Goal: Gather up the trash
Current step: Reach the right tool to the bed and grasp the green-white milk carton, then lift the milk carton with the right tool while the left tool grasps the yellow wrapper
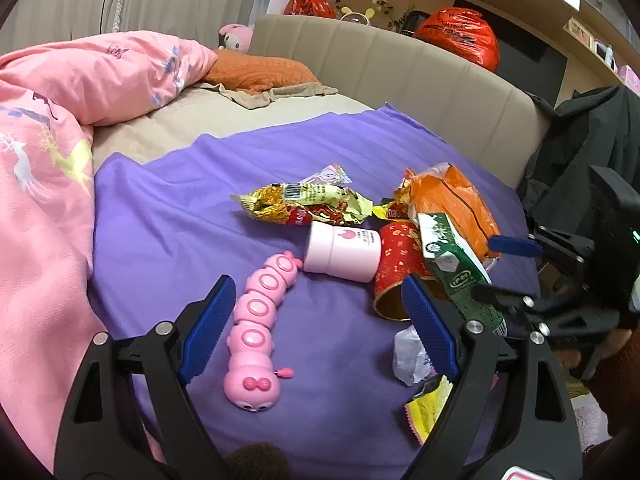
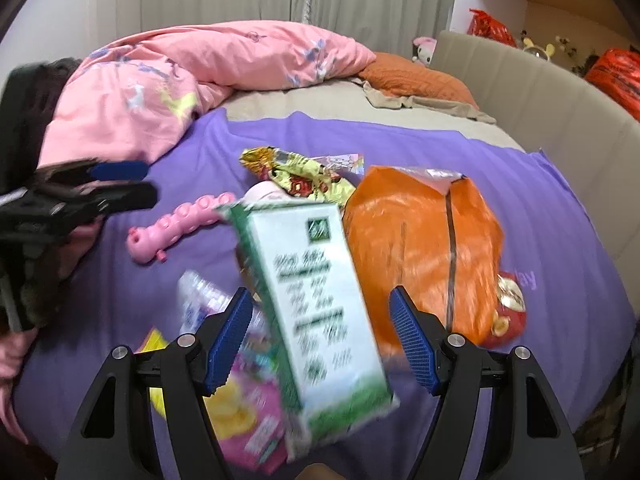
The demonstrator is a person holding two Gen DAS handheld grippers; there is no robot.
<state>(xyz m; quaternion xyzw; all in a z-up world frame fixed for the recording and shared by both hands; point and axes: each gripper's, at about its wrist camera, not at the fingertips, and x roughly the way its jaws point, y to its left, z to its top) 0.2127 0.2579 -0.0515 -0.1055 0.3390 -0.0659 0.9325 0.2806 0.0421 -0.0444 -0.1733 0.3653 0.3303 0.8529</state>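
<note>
Framing green carton (image 2: 316, 312), R gripper (image 2: 322, 336) wide.

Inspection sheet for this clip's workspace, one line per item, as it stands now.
Surface: purple cloth spread over a beige bed.
Job's things: green-and-white carton, blurred, between the right gripper fingers, contact unclear; orange plastic bag; yellow-red snack wrapper; red-gold paper tube; crumpled white wrapper.
Clutter: pink caterpillar toy; pink cylindrical bottle.
Grippers: left gripper open, empty.
Cables: nothing seen.
Surroundings: pink duvet, orange pillow, beige headboard.
</note>
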